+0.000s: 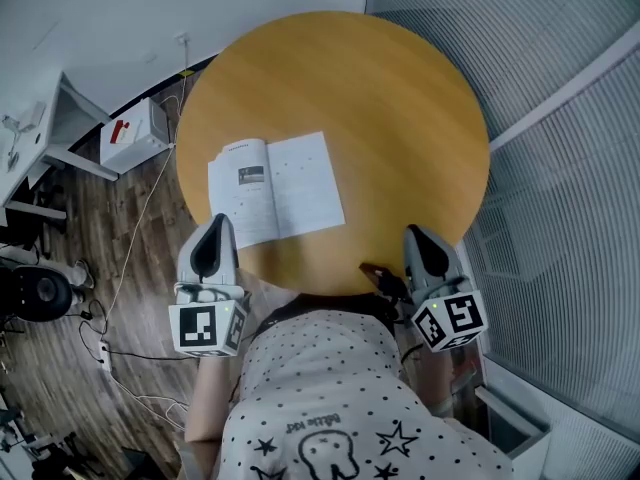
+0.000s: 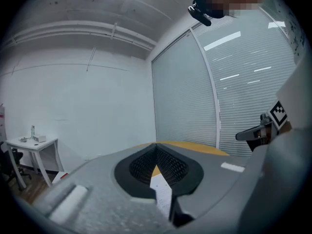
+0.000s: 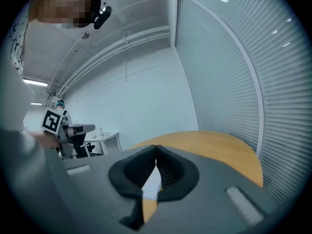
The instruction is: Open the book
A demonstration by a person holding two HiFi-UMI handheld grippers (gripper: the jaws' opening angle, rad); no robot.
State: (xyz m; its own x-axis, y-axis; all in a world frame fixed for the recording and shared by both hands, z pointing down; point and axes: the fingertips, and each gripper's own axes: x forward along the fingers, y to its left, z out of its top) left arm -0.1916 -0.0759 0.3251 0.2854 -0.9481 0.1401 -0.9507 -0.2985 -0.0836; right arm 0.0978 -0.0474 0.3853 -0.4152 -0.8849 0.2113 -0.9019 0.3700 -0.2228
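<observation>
White pages of the book [image 1: 275,188] lay open on the table [image 1: 400,118], left claw [image 1: 214,230] and right claw [image 1: 420,236] clenched empty below it; unheld, the pages could spring shut.

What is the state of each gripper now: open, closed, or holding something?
Left gripper: jaws closed, nothing between them.
Right gripper: jaws closed, nothing between them.

Print on the book [image 1: 275,188] too small to read, lettering on the shirt [image 1: 330,393] unclear
</observation>
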